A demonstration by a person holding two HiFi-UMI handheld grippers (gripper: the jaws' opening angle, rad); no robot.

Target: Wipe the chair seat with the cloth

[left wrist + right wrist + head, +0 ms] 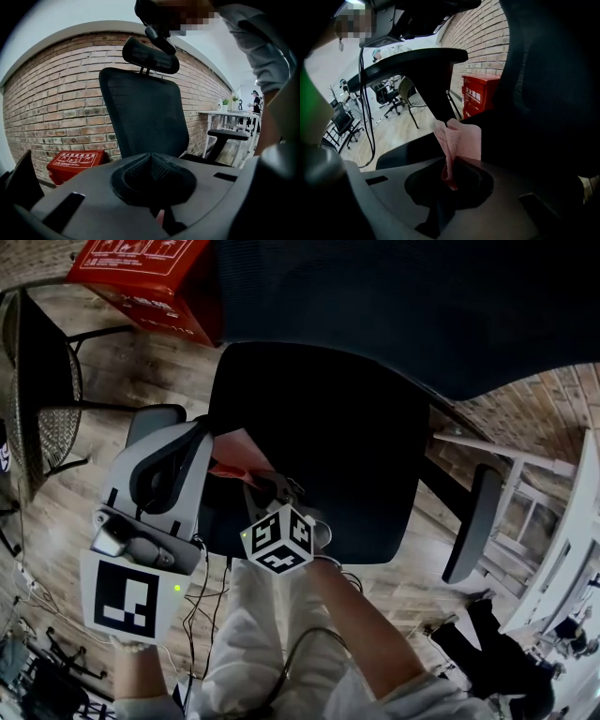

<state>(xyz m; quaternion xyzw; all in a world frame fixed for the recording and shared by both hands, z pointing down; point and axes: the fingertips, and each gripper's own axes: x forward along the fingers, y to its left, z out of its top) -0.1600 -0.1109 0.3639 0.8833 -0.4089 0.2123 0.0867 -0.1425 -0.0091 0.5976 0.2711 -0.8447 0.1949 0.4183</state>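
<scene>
The black office chair's seat (328, 437) fills the middle of the head view, its mesh backrest (143, 117) rising behind. A pink cloth (234, 452) lies bunched at the seat's front left edge. My right gripper (270, 486) is shut on the cloth (458, 138), and a fold stands up from between its pads, just above the seat. My left gripper (202, 433) hovers at the seat's left edge beside the cloth. Its black pads (151, 169) are pressed together with nothing showing between them. A sliver of pink shows below them.
The chair's armrests (467, 521) (153, 420) flank the seat. A red box (150, 273) stands against the brick wall (51, 108) behind. A wire chair (42, 381) is at the left and a white desk (548, 521) at the right. Cables trail over the wooden floor (23, 587).
</scene>
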